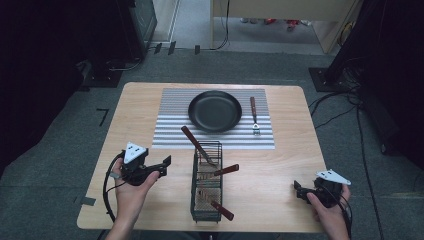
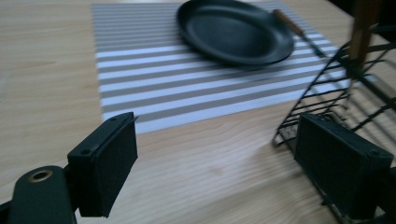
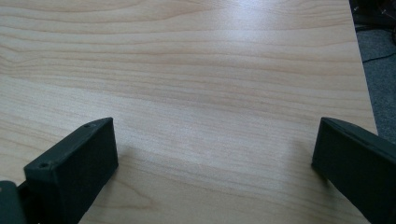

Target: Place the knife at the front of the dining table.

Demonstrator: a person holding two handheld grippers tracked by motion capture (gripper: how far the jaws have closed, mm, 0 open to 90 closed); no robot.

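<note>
High view showed your left gripper (image 1: 162,166) hovering just to the left of the black wire basket (image 1: 206,200), which stood upright on the wooden table (image 1: 280,175) near your edge. Your left hand (image 1: 131,187) held that gripper with its jaws spread wide and nothing between them. Left gripper view confirmed this: both black jaws stood far apart over bare wood, and the one toward the basket (image 2: 327,107) sat close against its wire side, though whether it touched was unclear. Three wooden-handled utensils (image 1: 223,170) leaned out of the basket, handles pointing different ways. Beyond the basket lay a striped placemat (image 1: 170,120) with a black pan (image 1: 215,111) resting on it, and a fork with a wooden handle (image 1: 254,116) lay on the mat just right of the pan. Your right gripper (image 1: 299,191) sat well to the right of the basket, near the table's front corner, held in your right hand (image 1: 330,212). Right gripper view showed its jaws wide apart with only plain tabletop (image 3: 196,84) between them
</note>
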